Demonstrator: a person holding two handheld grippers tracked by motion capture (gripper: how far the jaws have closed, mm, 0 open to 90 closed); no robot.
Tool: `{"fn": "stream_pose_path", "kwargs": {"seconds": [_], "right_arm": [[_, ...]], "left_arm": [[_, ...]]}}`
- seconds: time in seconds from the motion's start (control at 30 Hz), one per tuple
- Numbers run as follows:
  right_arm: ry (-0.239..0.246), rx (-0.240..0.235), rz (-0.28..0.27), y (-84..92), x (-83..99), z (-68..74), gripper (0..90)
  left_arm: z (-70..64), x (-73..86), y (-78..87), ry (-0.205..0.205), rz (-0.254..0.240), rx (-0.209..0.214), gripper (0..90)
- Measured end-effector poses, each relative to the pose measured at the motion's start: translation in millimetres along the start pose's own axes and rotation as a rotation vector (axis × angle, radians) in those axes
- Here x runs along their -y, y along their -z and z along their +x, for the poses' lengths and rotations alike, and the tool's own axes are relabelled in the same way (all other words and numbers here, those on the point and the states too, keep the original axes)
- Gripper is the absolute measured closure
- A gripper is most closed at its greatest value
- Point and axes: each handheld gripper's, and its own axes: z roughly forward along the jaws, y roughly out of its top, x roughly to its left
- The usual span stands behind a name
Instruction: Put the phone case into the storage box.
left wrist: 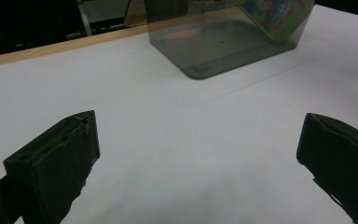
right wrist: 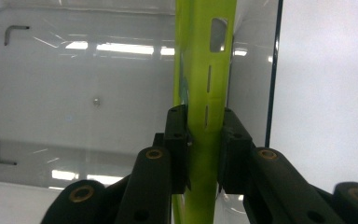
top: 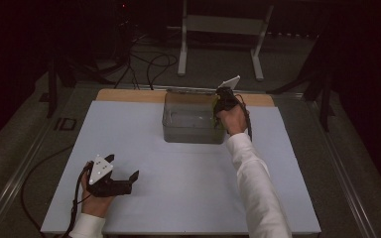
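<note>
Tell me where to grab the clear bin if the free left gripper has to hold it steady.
Grip the top rim of the clear bin on its left wall, coming down from above, probably. The walls are thin, upright and open-topped, so open jaws can straddle one. The right gripper already occupies the right end, clamped on the green package. The left gripper is open.

From the high view we look forward and down over the whole white table (top: pixel 178 173), with the floor and a metal stand (top: pixel 223 29) beyond its far edge; the left gripper view sits low, just above the tabletop (left wrist: pixel 177 140), looking along it toward the clear bin (left wrist: pixel 223 42), which stands some way off; the right gripper view points straight down into that bin (right wrist: pixel 74 93) from very near; we find the bin (top: pixel 191 121) and the white surface in all three views.
</note>
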Motion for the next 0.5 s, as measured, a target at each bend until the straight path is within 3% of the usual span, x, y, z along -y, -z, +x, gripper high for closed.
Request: {"fn": "stream_pose_path", "kwargs": {"seconds": [0.5], "right_arm": [[-0.016, 0.017, 0.004, -10.8, -2.1, 4.0, 76.6]], "left_arm": [[0.5, 0.3, 0.2, 0.004, 0.0, 0.0, 0.0]]}}
